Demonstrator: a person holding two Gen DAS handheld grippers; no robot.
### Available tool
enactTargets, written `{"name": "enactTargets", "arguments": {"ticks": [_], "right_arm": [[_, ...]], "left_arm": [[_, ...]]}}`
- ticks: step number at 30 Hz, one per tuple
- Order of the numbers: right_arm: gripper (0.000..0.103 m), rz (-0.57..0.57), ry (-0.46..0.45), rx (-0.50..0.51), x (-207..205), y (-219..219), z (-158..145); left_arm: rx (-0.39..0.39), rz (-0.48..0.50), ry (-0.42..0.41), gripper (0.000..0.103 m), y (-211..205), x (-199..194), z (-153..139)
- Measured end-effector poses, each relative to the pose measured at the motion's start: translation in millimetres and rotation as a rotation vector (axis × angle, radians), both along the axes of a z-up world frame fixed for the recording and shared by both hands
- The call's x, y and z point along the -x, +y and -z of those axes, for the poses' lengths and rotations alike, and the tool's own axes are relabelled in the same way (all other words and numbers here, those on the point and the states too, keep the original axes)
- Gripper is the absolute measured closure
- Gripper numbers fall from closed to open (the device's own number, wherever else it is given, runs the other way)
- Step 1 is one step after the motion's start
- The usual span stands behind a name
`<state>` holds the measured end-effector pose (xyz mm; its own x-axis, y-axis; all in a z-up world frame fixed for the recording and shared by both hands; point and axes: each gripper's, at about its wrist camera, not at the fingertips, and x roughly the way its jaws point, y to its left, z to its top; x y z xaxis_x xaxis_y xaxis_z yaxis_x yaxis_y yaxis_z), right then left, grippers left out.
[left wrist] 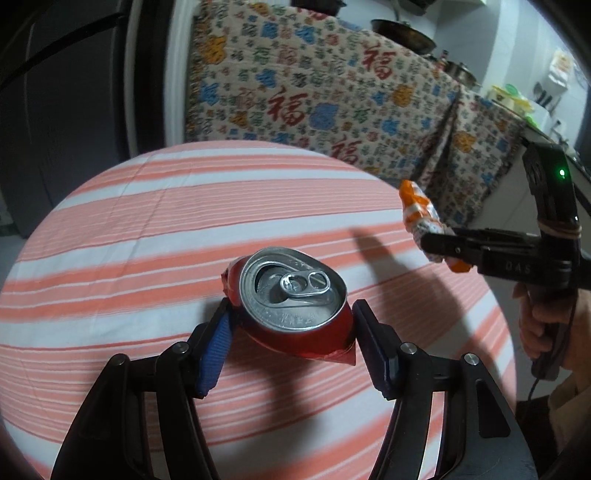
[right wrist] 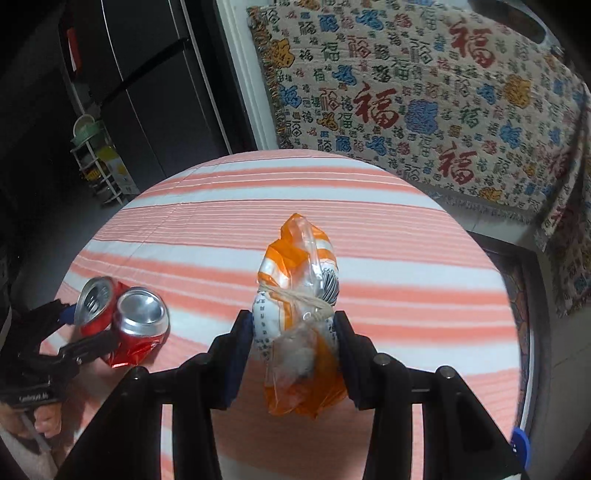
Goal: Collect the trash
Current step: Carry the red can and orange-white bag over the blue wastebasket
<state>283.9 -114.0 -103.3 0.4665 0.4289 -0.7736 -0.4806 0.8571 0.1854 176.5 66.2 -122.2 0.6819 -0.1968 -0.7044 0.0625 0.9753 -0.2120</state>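
Observation:
A crushed red drink can (left wrist: 291,284) with a silver pull-tab top sits between the fingers of my left gripper (left wrist: 291,305), which is shut on it just above the striped tablecloth (left wrist: 147,221). In the right wrist view the can (right wrist: 140,325) looks bent, both silver ends showing, with the left gripper (right wrist: 86,325) clamped on it. My right gripper (right wrist: 291,317) is shut on an orange and white plastic bag (right wrist: 295,266) tied with string, held upright above the cloth (right wrist: 406,258). The left wrist view shows that bag (left wrist: 417,206) in the right gripper (left wrist: 439,247) at right.
The round table's edge curves close behind both items. A patterned blanket (right wrist: 424,110) drapes furniture beyond it. A dark fridge (right wrist: 147,92) and a small wire rack (right wrist: 96,166) stand at the left. Pots (left wrist: 402,33) sit on a counter. A hand (left wrist: 535,325) holds the right gripper.

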Motion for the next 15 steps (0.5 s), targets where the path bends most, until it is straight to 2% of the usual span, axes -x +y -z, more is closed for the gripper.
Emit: {"name": "enactTargets", "arguments": {"ticks": [6, 15], "right_arm": [[0.059, 0.052, -0.019, 0.004, 39, -53, -14], [0.059, 0.140, -0.024, -0.005, 79, -121, -19]], "left_arm": [[0.002, 0.078, -0.020, 0.038, -46, 4, -13], [0.001, 0.197, -0.036, 0.038, -112, 11, -31]]}}
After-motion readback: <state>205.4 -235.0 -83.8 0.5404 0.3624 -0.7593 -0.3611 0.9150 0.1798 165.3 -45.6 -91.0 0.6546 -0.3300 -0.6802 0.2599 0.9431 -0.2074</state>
